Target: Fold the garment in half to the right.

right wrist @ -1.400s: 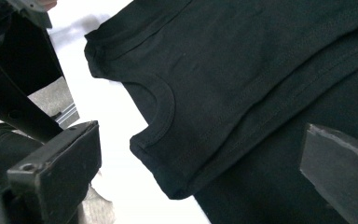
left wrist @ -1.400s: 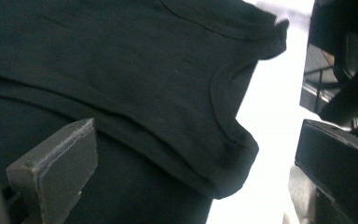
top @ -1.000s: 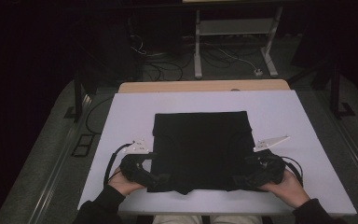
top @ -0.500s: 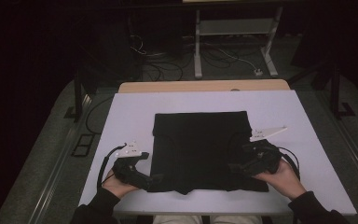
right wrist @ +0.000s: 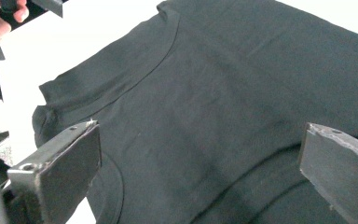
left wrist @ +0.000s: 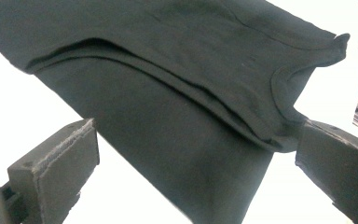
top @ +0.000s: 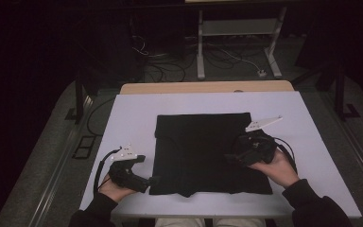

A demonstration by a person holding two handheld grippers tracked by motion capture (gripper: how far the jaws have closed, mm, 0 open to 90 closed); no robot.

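A black T-shirt (top: 203, 151) lies folded flat in the middle of the white table (top: 132, 113). My left gripper (top: 150, 180) sits low at the shirt's near left corner, open; in the left gripper view the shirt (left wrist: 177, 93) with its neckband lies between and beyond the wide-apart jaws (left wrist: 196, 161). My right gripper (top: 230, 158) hovers over the right part of the shirt, open, pointing left. In the right gripper view dark cloth (right wrist: 223, 102) and the collar seam spread between the jaws (right wrist: 198, 165). Nothing is gripped.
A wooden board (top: 208, 87) borders the table's far edge. Beyond it on the dark floor stand a metal rack (top: 236, 42) and loose cables (top: 222, 56). Bare white table lies left and right of the shirt. The other hand (right wrist: 0, 21) appears at the right gripper view's top left.
My right gripper has moved away from the near edge and inward over the shirt. My left gripper has drifted slightly left, off the shirt's near left corner.
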